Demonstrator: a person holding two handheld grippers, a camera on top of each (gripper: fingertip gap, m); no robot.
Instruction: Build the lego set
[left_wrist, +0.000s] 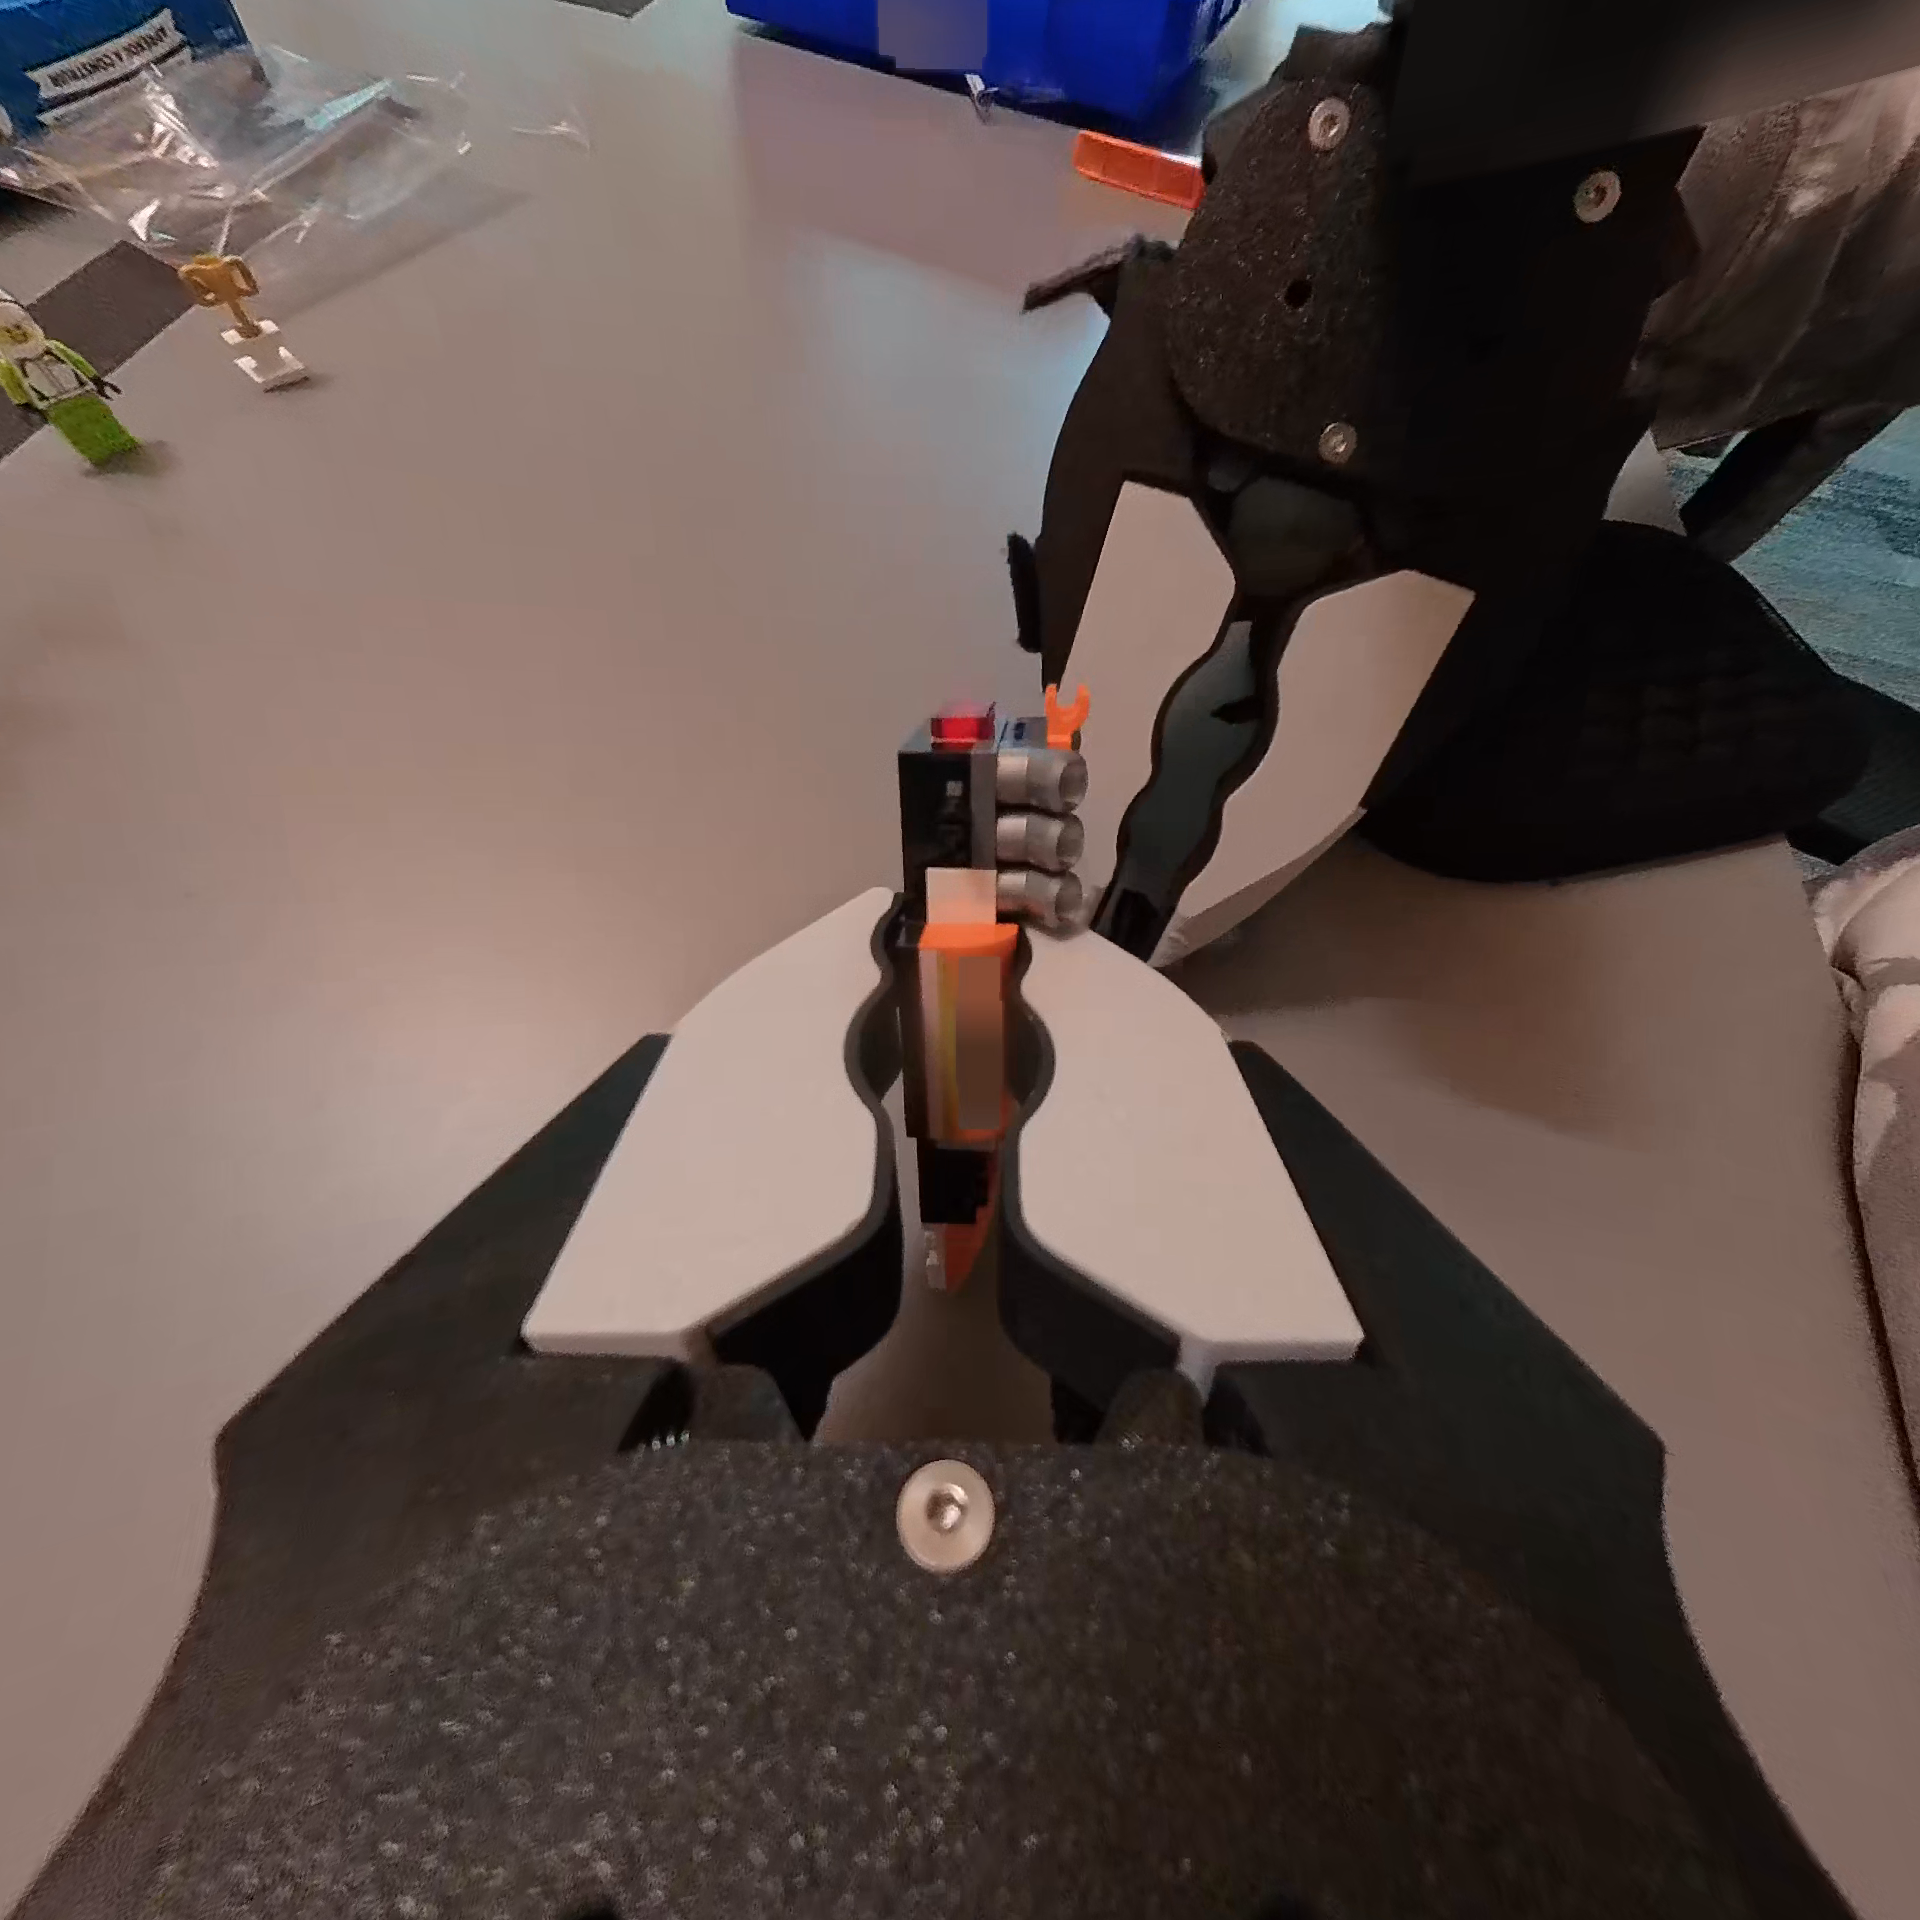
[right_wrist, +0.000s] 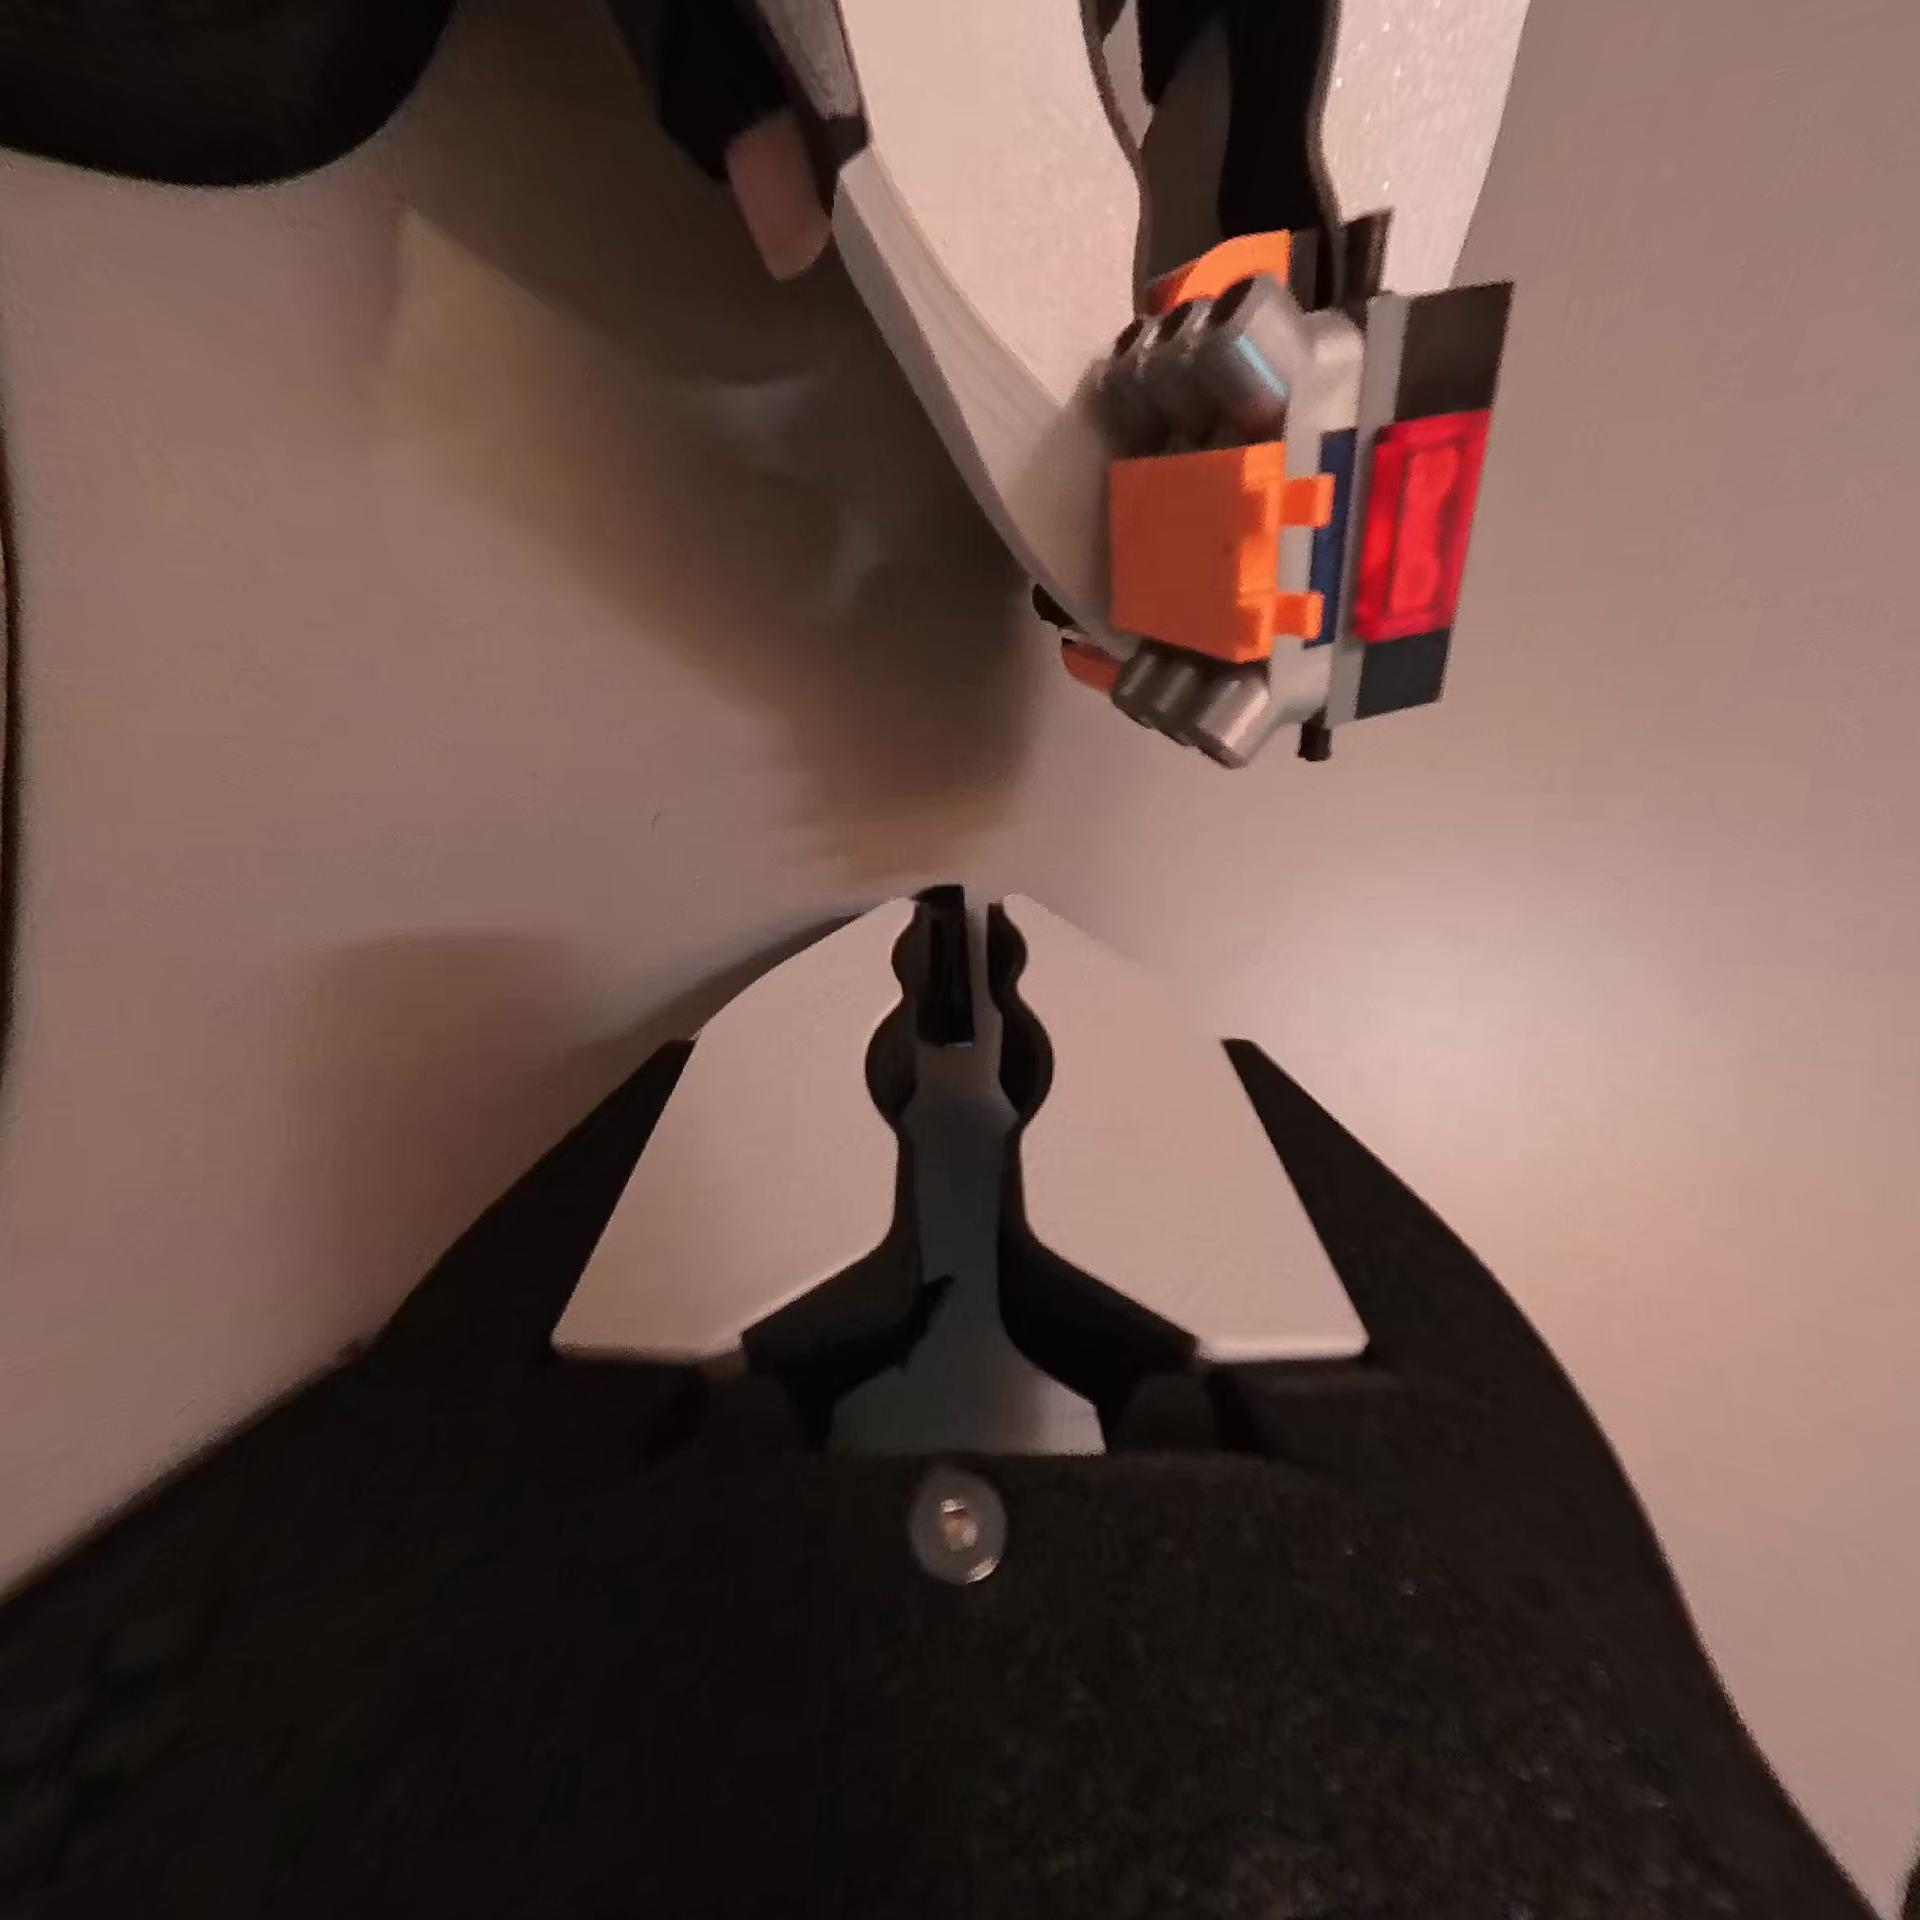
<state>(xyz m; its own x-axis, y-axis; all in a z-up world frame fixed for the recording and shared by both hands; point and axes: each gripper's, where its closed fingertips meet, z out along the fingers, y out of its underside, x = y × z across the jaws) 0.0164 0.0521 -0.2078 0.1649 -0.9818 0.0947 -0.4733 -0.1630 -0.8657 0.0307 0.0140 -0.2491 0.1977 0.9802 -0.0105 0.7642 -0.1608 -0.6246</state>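
Two grippers on the job, one model between them. My left gripper (left_wrist: 951, 935) is pinched tight on the half-built lego model of black, grey, orange and white bricks (left_wrist: 961, 977), held up off the pale grey tabletop (left_wrist: 623, 623) with its rear end pointing away from me. My right gripper (right_wrist: 961, 914) has its jaws nearly together on something small and dark at the tips; I cannot tell what it is, and it may only be the pads. From the left wrist view, the right gripper hangs just beside the model's rear, one tip near the small orange clip piece (left_wrist: 1065, 717). My judgement: the step is seating a small part at that rear end. To do it well I would keep the left grip square, bring the right tip in slowly, and press straight so nothing twists off. The model's rear shows a translucent red tile (right_wrist: 1418, 520) on black, an orange hinged block (right_wrist: 1195, 545), and silver ribbed exhaust pipes (left_wrist: 1039, 831) along the side. Off to the left stand a lime-green minifigure (left_wrist: 62, 390) and a gold trophy on a white plate (left_wrist: 244, 317).
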